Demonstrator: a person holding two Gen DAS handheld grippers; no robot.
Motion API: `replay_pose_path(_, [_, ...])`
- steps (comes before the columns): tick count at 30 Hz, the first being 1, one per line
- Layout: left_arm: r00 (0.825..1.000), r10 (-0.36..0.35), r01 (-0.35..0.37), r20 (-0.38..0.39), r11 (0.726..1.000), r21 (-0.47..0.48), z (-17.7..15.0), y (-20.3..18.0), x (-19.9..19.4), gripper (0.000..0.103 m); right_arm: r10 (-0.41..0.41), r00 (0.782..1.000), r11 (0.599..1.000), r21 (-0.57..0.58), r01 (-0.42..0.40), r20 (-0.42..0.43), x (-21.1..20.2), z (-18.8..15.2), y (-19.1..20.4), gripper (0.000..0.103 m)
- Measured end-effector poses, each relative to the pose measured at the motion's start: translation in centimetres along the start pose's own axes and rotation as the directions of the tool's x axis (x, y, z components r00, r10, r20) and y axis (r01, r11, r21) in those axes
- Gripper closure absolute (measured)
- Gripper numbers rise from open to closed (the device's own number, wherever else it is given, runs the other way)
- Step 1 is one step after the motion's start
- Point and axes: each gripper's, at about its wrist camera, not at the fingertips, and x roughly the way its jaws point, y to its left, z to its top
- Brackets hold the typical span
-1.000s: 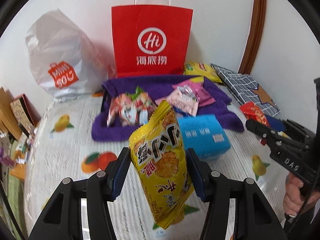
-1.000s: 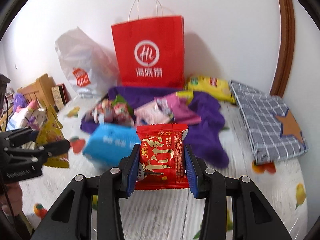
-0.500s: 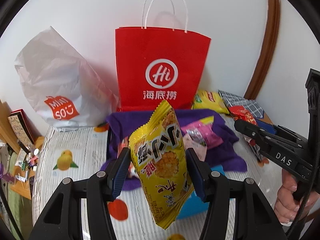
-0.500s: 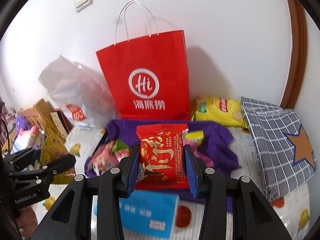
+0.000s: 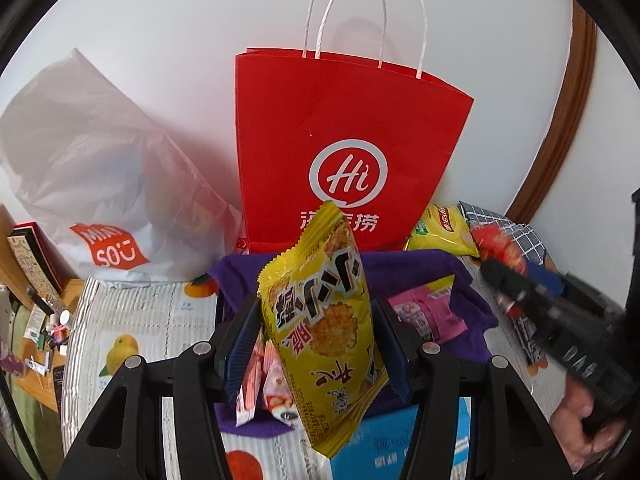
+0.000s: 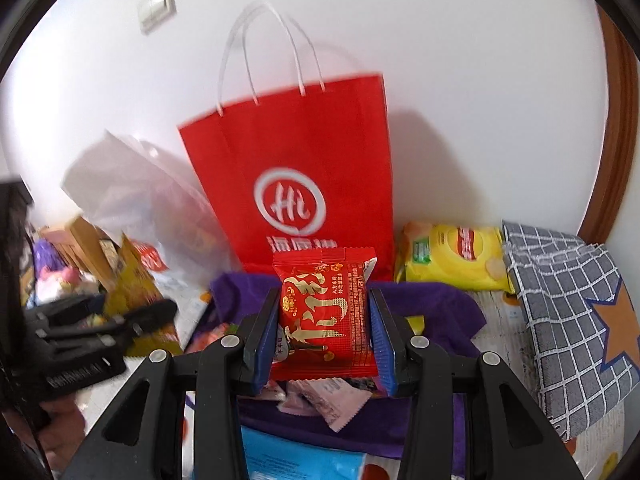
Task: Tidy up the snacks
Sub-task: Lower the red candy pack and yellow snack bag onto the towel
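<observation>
Gripping the yellow snack packet [image 5: 320, 328] upright between the left gripper [image 5: 316, 344] pads, clear of the purple cloth [image 5: 456, 268] and its loose snacks, probably so it drops cleanly into a bag. Clamped likewise in the right gripper [image 6: 322, 332]: a red snack packet [image 6: 324, 312], flat face to the camera, held by its side edges. Both tilted downward, side by side, aimed over the cloth. Beyond, standing against the wall with mouth open, the red paper bag [image 5: 344, 128], seemingly the destination.
</observation>
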Motion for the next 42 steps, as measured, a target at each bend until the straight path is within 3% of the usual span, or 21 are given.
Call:
replay_pose_path(10, [0.998, 0.030, -0.030, -0.058, 1.000, -0.004, 0.0, 1.2, 2.8, 0.049, -0.031, 0.998, 0.999, 0.029, 0.033, -0.048, 2.3, -0.5, -2.6, 0.061])
replay_pose_path(25, [0.995, 0.077, -0.075, -0.062, 0.997, 0.031, -0.4, 0.7, 3.9, 0.049, -0.041, 0.994, 0.997, 0.068, 0.048, -0.097, 4.3, -1.0, -5.7, 0.061])
replay_pose_path(42, [0.992, 0.080, -0.079, -0.100, 0.997, 0.013, 0.0, 1.3, 5.0, 0.049, -0.024, 0.986, 0.999, 0.019, 0.027, -0.162, 6.4, -2.2, -4.6, 0.061])
